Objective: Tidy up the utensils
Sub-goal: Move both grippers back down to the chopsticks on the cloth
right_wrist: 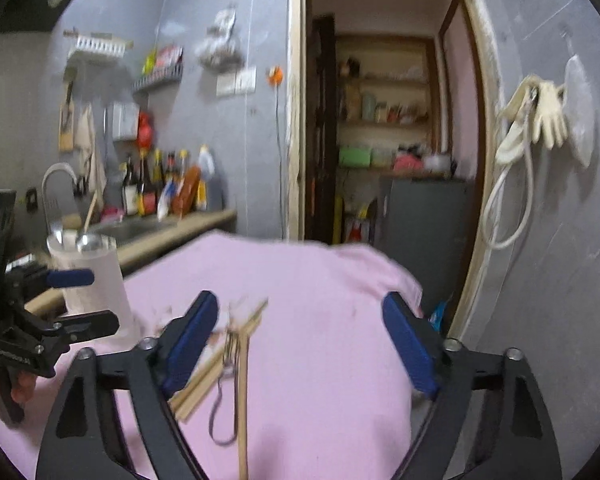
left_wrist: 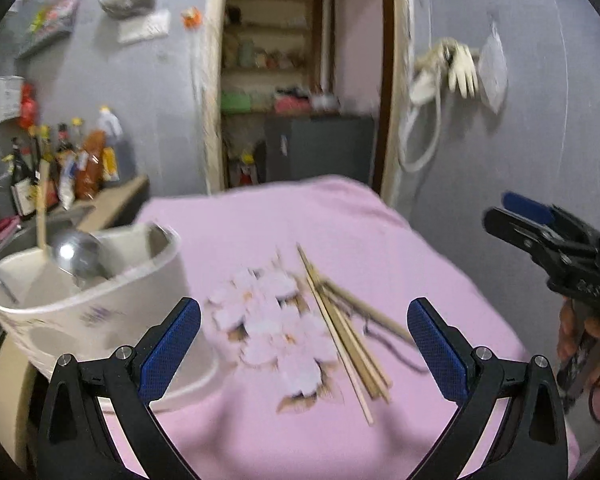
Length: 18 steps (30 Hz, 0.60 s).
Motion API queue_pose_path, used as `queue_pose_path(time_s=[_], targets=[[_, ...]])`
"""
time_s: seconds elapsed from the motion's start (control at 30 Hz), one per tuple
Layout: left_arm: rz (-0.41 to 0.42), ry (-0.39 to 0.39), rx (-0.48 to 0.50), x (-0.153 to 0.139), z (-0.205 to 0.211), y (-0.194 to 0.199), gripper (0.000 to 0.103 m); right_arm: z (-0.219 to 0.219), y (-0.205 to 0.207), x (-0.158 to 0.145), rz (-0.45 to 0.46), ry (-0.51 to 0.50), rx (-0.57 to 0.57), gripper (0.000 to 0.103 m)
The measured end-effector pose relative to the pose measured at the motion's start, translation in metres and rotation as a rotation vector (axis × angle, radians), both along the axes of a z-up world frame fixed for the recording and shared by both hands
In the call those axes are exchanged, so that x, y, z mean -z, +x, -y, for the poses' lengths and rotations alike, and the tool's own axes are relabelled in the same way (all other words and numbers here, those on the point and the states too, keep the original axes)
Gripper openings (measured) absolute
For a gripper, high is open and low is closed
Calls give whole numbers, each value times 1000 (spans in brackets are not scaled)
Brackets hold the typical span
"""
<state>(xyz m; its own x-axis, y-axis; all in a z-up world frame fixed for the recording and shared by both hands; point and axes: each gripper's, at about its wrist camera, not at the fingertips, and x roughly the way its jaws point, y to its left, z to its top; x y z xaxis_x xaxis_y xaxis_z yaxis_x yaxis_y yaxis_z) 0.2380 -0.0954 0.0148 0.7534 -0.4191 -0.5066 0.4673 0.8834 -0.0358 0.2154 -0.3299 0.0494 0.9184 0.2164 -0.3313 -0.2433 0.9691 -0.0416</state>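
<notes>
Several wooden chopsticks point(left_wrist: 346, 326) lie in a loose bundle on the pink cloth point(left_wrist: 300, 216), with a dark cord loop beside them. A white utensil cup point(left_wrist: 88, 312) stands at the left and holds a metal ladle point(left_wrist: 78, 254), a spoon and a wooden handle. My left gripper point(left_wrist: 304, 344) is open and empty, above the cloth just before the chopsticks. My right gripper point(right_wrist: 300, 340) is open and empty, with the chopsticks point(right_wrist: 236, 344) by its left finger. The cup point(right_wrist: 92, 280) shows at the left there. Each gripper appears in the other's view, the right one point(left_wrist: 536, 220) and the left one point(right_wrist: 76, 300).
A kitchen counter point(right_wrist: 172, 232) with a sink, faucet and several sauce bottles point(left_wrist: 80, 160) runs behind the cup. An open doorway point(right_wrist: 392, 140) with shelves and a grey cabinet lies straight ahead. Gloves and a hose hang on the right wall point(right_wrist: 540, 120). The cloth's far edge drops off.
</notes>
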Motion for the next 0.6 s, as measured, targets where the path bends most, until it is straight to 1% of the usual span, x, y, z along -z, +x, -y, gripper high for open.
queue_pose_path(time_s=[0.03, 0.07, 0.1, 0.13, 0.17, 0.2, 0.23, 0.3, 0.33, 0.4, 0.47, 0.6], targets=[[-34, 17, 15, 6, 4, 4, 101, 0, 5, 5, -39, -7, -12, 70], [-59, 30, 23, 11, 7, 7, 99, 0, 10, 9, -76, -13, -20, 64], [-91, 50, 34, 18, 11, 9, 93, 0, 14, 14, -112, -22, -30, 59], [-117, 66, 42, 22, 14, 12, 88, 0, 16, 18, -135, -28, -35, 56], [-148, 79, 51, 27, 16, 14, 76, 0, 18, 22, -157, -36, -41, 51], [-181, 85, 63, 32, 18, 17, 67, -1, 21, 26, -182, -47, -50, 47], [-217, 85, 73, 37, 20, 21, 64, -2, 23, 30, -210, -59, -59, 45], [-265, 90, 78, 45, 21, 26, 53, -5, 26, 37, -247, -72, -81, 42], [-290, 102, 80, 50, 23, 29, 50, -6, 27, 41, -269, -78, -91, 42], [-326, 133, 73, 58, 26, 35, 37, -9, 30, 48, -304, -92, -101, 41], [-346, 170, 55, 64, 31, 39, 35, -11, 34, 55, -331, -109, -106, 41], [-330, 194, 57, 67, 37, 41, 34, -10, 43, 68, -394, -99, -121, 40]])
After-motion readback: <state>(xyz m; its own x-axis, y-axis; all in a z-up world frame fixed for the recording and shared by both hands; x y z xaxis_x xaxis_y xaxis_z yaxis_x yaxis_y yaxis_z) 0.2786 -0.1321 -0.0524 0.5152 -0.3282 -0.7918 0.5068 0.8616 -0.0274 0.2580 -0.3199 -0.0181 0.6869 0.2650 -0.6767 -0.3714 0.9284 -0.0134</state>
